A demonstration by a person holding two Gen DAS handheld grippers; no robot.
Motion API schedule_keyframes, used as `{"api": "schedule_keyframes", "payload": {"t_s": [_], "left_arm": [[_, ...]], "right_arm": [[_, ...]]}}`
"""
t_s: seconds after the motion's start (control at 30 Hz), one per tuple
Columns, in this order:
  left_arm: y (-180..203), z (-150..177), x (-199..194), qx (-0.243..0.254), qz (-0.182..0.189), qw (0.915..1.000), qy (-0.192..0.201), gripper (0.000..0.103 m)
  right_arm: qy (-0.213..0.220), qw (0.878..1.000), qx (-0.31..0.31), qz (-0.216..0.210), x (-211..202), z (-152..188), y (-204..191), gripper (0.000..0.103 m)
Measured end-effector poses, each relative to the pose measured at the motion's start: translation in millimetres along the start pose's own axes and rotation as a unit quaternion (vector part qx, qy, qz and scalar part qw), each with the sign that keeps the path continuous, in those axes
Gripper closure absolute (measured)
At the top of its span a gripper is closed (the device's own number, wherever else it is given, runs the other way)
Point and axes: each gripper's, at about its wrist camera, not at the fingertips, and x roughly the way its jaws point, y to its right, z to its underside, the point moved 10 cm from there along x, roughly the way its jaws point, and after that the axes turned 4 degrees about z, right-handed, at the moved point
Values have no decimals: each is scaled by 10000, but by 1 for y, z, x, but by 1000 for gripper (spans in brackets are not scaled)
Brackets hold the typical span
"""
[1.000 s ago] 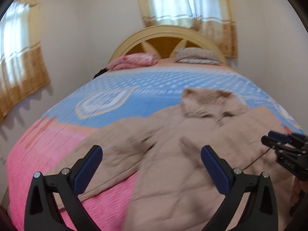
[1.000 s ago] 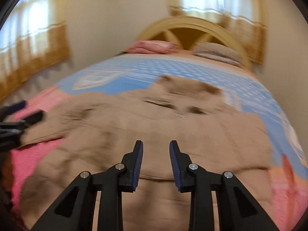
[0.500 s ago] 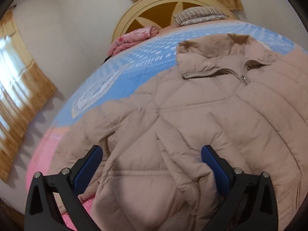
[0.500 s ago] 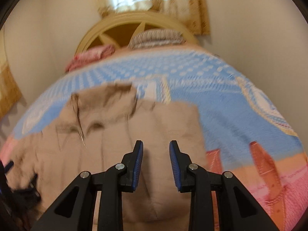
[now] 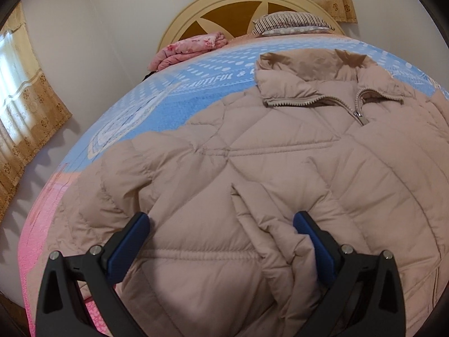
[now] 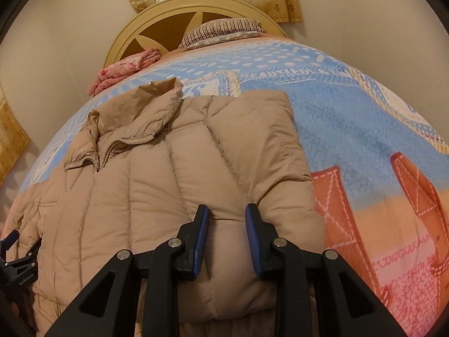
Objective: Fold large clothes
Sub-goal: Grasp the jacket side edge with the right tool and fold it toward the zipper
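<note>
A large beige quilted puffer jacket (image 5: pixel 252 168) lies front up on the bed, collar toward the headboard, zip nearly closed. In the right wrist view the jacket (image 6: pixel 168 182) has its right sleeve folded in over the body. My left gripper (image 5: pixel 220 233) is wide open, low over the jacket's left side near a raised fold. My right gripper (image 6: pixel 226 224) is partly open, fingers close together just above the folded sleeve, holding nothing. The left gripper also shows at the left edge of the right wrist view (image 6: pixel 19 247).
The bed has a blue and pink blanket (image 6: pixel 364 129). A striped pillow (image 5: pixel 289 22) and a folded pink blanket (image 5: pixel 190 47) lie by the cream headboard (image 5: pixel 224 8). Curtains (image 5: pixel 25 106) hang on the left wall.
Both grippers have moved forward and down close over the jacket. The left one went over its left side, the right one swung to its right side. Their jaw openings are unchanged.
</note>
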Motion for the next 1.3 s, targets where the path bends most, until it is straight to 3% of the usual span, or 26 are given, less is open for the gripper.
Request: {"api": "schedule_keyframes", "payload": {"t_s": [0.37,0.5,0.6,0.63,0.7,0.87,1.03,1.3], "left_arm": [[0,-1,7,-94,199,9997,-50,0],[0,0,8,-161,267,9995,-76,0],[0,0,8,-175,278,9994,-74,0],[0,0,8,-192,291,9994,-74,0],[-1,1,7,-219,314,9992,-72,0],[-10,3,5,-431,337,9985,-48,0],[-13,4,7,-567,356,9977,-93,0],[-10,5,8,-518,347,9980,-98,0]], "right_arm": [[-37,9998,156,96,1,5,2,76],[-28,9995,306,-98,-8,-1,5,74],[451,9986,286,33,-40,-22,10,67],[675,9973,284,13,-53,-35,9,60],[803,9961,323,-150,-59,-50,5,59],[559,9984,-76,37,-14,-74,-8,59],[29,9999,44,132,38,-61,9,59],[-160,9998,115,58,52,-46,12,59]]}}
